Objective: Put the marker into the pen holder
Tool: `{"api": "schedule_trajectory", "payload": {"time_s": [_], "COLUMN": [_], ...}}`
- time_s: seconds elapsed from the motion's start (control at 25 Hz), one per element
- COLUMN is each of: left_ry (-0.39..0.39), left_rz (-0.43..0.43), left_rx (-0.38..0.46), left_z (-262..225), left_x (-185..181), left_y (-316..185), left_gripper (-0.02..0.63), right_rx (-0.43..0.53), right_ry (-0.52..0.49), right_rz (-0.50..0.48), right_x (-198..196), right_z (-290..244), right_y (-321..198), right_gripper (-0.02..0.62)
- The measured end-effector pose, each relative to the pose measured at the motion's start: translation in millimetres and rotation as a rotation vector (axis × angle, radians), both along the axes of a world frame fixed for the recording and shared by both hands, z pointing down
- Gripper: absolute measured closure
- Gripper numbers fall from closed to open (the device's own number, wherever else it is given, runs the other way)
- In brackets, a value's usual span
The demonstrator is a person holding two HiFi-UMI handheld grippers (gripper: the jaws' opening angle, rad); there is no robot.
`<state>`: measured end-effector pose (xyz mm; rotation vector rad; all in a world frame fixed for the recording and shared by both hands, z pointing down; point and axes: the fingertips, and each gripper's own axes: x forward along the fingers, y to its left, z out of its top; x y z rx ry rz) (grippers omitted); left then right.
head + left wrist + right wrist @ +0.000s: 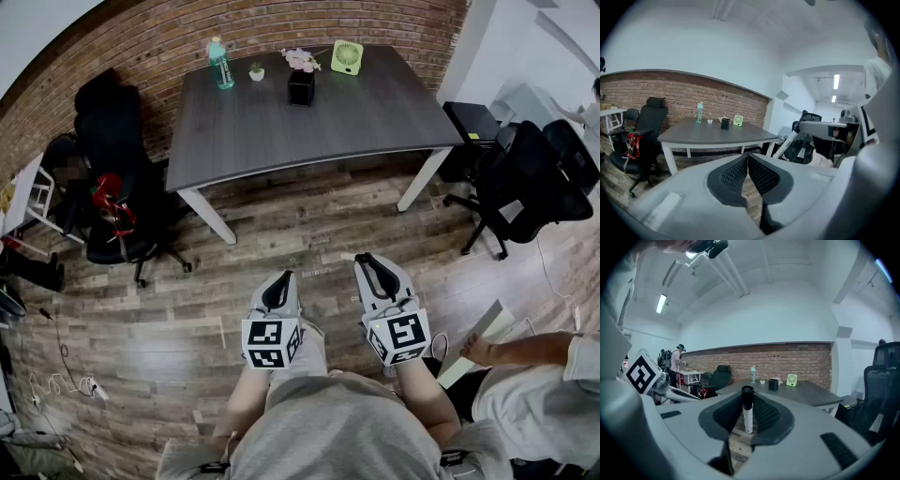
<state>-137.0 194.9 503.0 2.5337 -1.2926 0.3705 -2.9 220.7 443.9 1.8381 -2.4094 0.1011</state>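
My right gripper [748,412] is shut on a white marker [747,411] with a black cap that stands upright between the pads. In the head view this right gripper [372,264] is held over the wood floor, well short of the table. My left gripper [747,165] is shut with nothing in it, and appears beside the right one as the left gripper [277,286]. The black pen holder [301,86] stands on the far part of the grey table [375,112]; it also shows as a small pen holder [774,384] and pen holder [724,123].
On the table are a teal bottle [220,64], a small plant pot [256,71], pink flowers [301,59] and a green fan [347,57]. Black office chairs stand at the left [117,187] and right [520,183]. A person's arm [525,352] holds paper at the right.
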Motion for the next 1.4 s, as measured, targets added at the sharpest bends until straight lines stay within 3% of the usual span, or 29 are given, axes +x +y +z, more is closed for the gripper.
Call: {"api": "schedule_trajectory", "payload": {"time_s": [0.2,0.36,0.64,1.0,1.4], "left_ry": [0.0,-0.007,0.002,0.005,0.012], "left_rz": [-0.03,-0.075,-0.11,-0.088,-0.067], "left_rx": [-0.024,-0.01,0.019,0.026,0.007], "left_z": [0,-8,-25,-26,-19], "left_x": [8,-11,-25,-1,6], "left_y": [103,138,158,177,163], "left_gripper": [0.586,0.586,0.586,0.586,0.586], "right_rx": [0.024,0.059,0.067,0.064,0.042], "right_ry": [0.023,0.021,0.004,0.004,-0.001], "right_rz": [-0.043,-0.083,-0.105,-0.107,-0.117], "right_x": [-1,-14,-20,-4,-6], "right_z": [-7,-19,-32,-26,-15], "right_y": [88,127,153,174,159], "right_gripper": [0.523,0.523,0.523,0.523,0.523]}}
